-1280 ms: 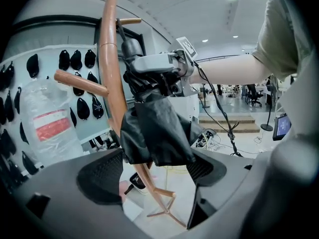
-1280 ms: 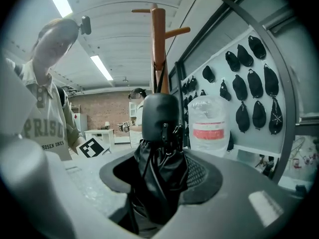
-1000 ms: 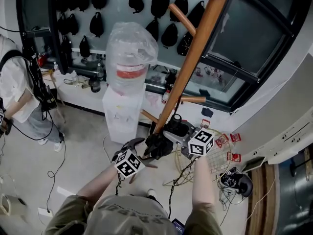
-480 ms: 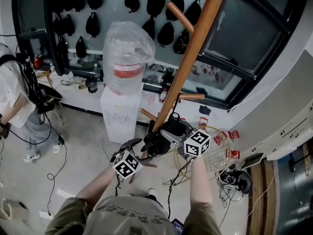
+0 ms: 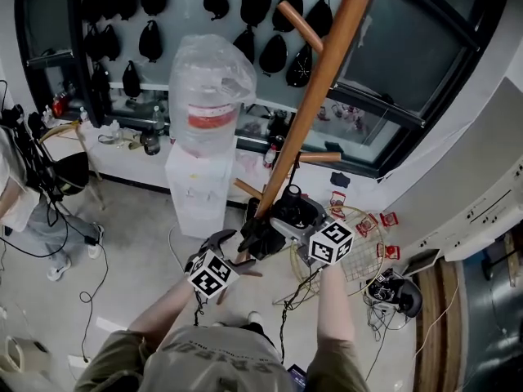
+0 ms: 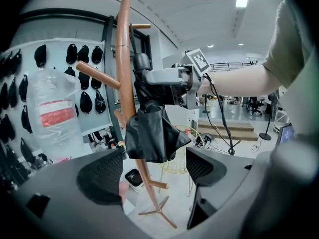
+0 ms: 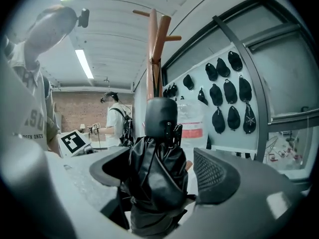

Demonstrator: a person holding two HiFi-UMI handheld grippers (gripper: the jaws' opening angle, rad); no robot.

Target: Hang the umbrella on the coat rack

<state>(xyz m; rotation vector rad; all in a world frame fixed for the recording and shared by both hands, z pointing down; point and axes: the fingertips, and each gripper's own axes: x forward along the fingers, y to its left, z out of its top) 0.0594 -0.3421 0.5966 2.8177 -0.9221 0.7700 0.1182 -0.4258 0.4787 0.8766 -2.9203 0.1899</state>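
A folded black umbrella (image 7: 157,176) with a rounded black handle (image 7: 160,114) sits upright between the jaws of my right gripper (image 7: 158,171). These jaws are opening; the right pad stands clear of the fabric. The umbrella (image 6: 152,133) hangs close against the brown wooden coat rack pole (image 6: 124,78), below a peg (image 6: 97,74). In the head view the umbrella (image 5: 263,237) is at the pole (image 5: 315,96), with my right gripper (image 5: 270,231) around it. My left gripper (image 6: 154,171) is open and empty, a little short of the umbrella, and shows in the head view as the left gripper (image 5: 227,242).
A water dispenser (image 5: 200,190) with a large plastic bottle (image 5: 208,88) stands left of the rack. A yellow wire basket (image 5: 347,256) and cables lie on the floor to the right. Black bags (image 5: 270,51) hang on the wall behind. A person (image 5: 20,211) stands at far left.
Both grippers have stayed by the pole with the umbrella. The person at the left has moved further toward the picture's left edge.
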